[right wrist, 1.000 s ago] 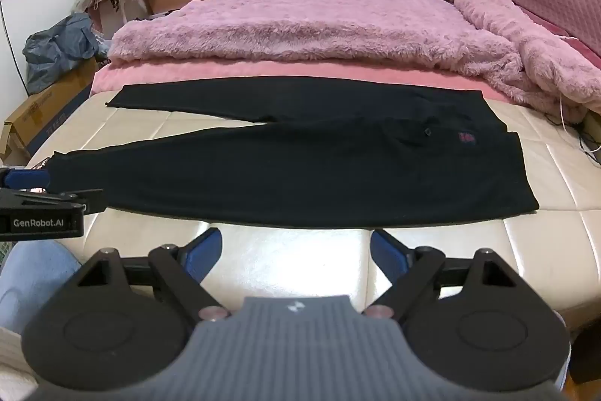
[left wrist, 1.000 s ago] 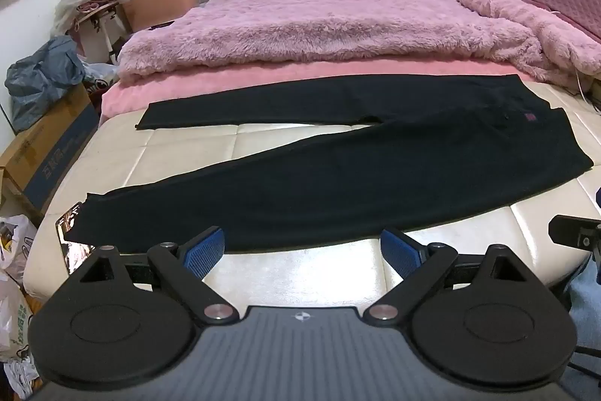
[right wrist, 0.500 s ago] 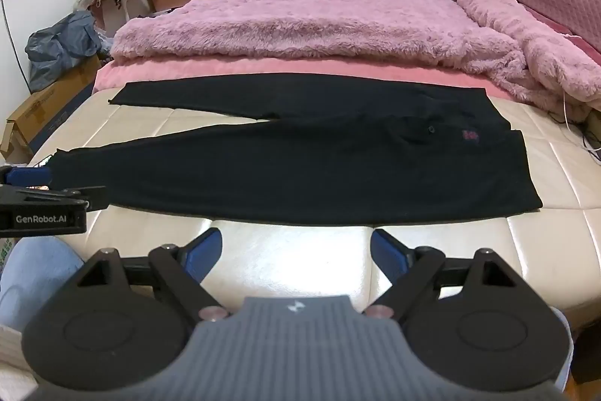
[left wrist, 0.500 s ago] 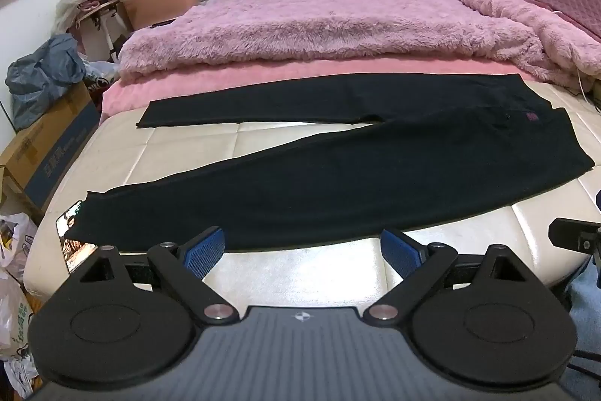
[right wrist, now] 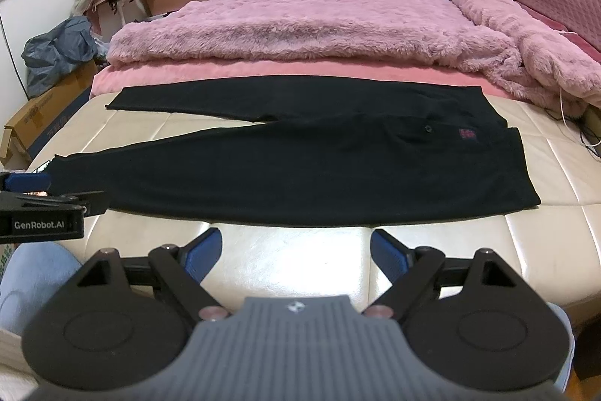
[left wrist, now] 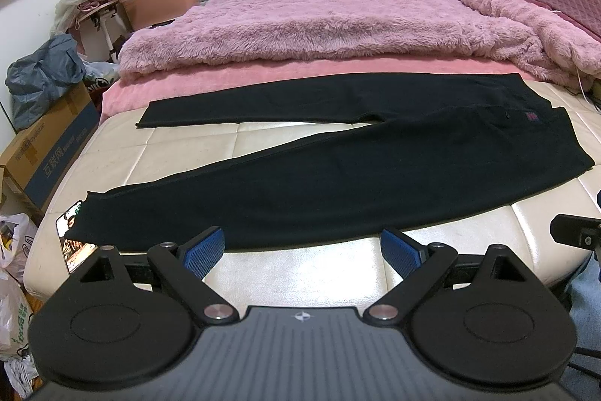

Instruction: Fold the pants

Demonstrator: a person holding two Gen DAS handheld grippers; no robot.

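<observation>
Black pants (left wrist: pixel 338 175) (right wrist: pixel 293 168) lie flat across the cream quilted foot of the bed, waist to the right, both legs spread apart toward the left. A small red label (right wrist: pixel 465 134) marks the waist. My left gripper (left wrist: pixel 302 248) hovers open just short of the near leg's lower edge, its blue pads (left wrist: pixel 204 252) empty. Over bare mattress in front of the seat and waist area, my right gripper (right wrist: pixel 296 248) is open too. Each gripper shows at the edge of the other's view, the left gripper (right wrist: pixel 41 209) and the right gripper (left wrist: pixel 578 232).
A fluffy pink blanket (left wrist: pixel 319 25) covers the bed beyond the pants. Cardboard boxes (left wrist: pixel 45 153), a grey bag (left wrist: pixel 41 77) and plastic bags crowd the floor on the left. A phone (left wrist: pixel 69 224) lies by the near leg's cuff. A cable (right wrist: pixel 563 108) hangs at right.
Both grippers have edged slightly closer to the pants; the scene sits a little nearer in both views. Pants lie unchanged and both grippers stay open.
</observation>
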